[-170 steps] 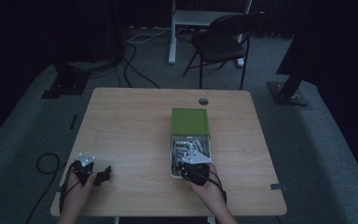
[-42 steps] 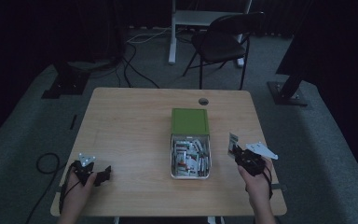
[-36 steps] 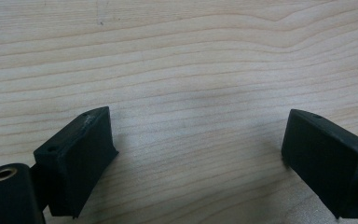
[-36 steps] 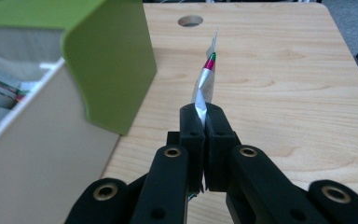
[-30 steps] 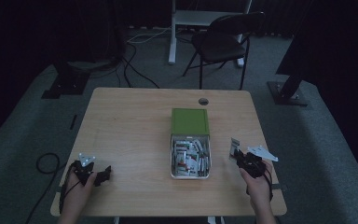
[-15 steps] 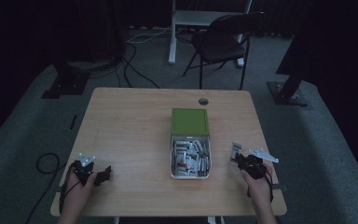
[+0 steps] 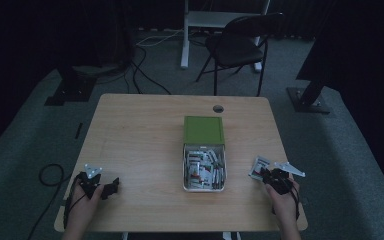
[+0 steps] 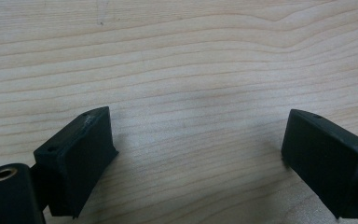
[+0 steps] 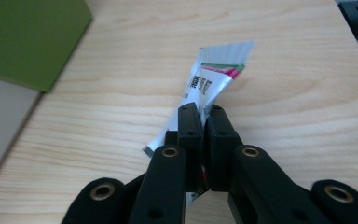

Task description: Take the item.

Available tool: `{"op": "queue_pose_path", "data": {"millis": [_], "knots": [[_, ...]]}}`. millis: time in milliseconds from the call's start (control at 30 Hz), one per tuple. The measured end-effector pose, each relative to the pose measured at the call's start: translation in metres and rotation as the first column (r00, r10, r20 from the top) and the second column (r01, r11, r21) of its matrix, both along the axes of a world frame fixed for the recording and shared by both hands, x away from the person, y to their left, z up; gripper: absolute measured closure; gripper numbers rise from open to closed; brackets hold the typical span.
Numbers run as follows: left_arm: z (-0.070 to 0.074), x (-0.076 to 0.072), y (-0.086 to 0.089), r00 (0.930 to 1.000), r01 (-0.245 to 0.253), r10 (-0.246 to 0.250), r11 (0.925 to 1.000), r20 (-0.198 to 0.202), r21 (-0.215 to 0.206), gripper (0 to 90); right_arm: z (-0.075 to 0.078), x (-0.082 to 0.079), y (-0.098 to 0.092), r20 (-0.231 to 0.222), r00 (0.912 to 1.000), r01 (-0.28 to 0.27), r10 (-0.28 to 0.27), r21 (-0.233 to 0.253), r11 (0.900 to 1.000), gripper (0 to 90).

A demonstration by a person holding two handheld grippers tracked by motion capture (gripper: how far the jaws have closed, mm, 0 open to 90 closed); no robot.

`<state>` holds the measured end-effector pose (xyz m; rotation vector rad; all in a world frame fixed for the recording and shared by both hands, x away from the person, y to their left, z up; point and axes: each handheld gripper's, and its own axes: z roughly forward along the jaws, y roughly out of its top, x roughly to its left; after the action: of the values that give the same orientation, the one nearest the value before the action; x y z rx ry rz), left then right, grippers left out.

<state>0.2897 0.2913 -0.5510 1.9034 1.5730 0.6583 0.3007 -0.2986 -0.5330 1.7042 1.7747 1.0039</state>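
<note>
A metal tin [image 7: 204, 188] with a green lid [image 7: 203, 130] hinged back stands mid-table and holds several small packets [image 7: 203, 167]. My right gripper [image 7: 269, 175] is to the right of the tin, low over the table, shut on one silver packet [image 7: 259, 166] with red and green print. In the right gripper view the packet [image 9: 216, 74] sticks out past the closed jaws, and the green lid [image 9: 28, 37] is at the upper left. My left gripper [image 7: 111, 188] rests near the table's front left corner, open, with bare wood between its fingers [image 8: 77, 158].
The wooden table [image 7: 140, 145] has a cable hole [image 7: 218, 108] behind the tin. A folding chair [image 7: 240, 47] and a desk leg stand beyond the far edge. Cables lie on the floor at left.
My right gripper, holding the packet, has moved from over the tin out to the right side of the table and lowered toward the front. The left gripper has stayed put.
</note>
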Motion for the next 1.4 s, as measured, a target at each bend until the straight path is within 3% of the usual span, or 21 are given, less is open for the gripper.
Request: {"op": "queue_pose_path", "data": {"millis": [167,400,600,667,800,900,1033,1100,1400], "knots": [[0.000,0.000,0.000,1.0000,0.000,0.000,1.0000,0.000,0.000,9.8,-0.009,0.001,-0.007,-0.030,0.9993,0.021,-0.021,0.001,1.000,85.1],[0.000,0.000,0.000,1.0000,0.000,0.000,1.0000,0.000,0.000,9.8,-0.010,0.003,-0.011,-0.047,0.9986,0.026,-0.026,0.016,1.000,83.3],[0.000,0.000,0.000,1.0000,0.000,0.000,1.0000,0.000,0.000,9.8,-0.012,0.003,-0.012,-0.065,0.9977,0.019,-0.018,0.010,1.000,71.7],[0.000,0.000,0.000,1.0000,0.000,0.000,1.0000,0.000,0.000,9.8,-0.013,0.003,-0.012,-0.056,0.9984,0.003,-0.004,-0.005,1.000,69.1],[0.000,0.000,0.000,1.0000,0.000,0.000,1.0000,0.000,0.000,9.8,-0.014,0.003,-0.015,-0.056,0.9983,-0.016,0.016,-0.007,1.000,54.6],[0.000,0.000,0.000,1.0000,0.000,0.000,1.0000,0.000,0.000,9.8,-0.016,0.004,-0.015,-0.034,0.9976,-0.060,0.060,0.001,0.998,44.9],[0.000,0.000,0.000,1.0000,0.000,0.000,1.0000,0.000,0.000,9.8,-0.017,0.004,-0.014,-0.020,0.9952,-0.095,0.096,0.020,0.995,42.4],[0.000,0.000,0.000,1.0000,0.000,0.000,1.0000,0.000,0.000,9.8,-0.017,0.005,-0.015,0.015,0.9941,-0.107,0.107,-0.018,0.994,37.7],[0.000,0.000,0.000,1.0000,0.000,0.000,1.0000,0.000,0.000,9.8,-0.009,0.002,-0.013,0.048,0.9867,-0.156,0.155,0.002,0.988,30.0]]}}
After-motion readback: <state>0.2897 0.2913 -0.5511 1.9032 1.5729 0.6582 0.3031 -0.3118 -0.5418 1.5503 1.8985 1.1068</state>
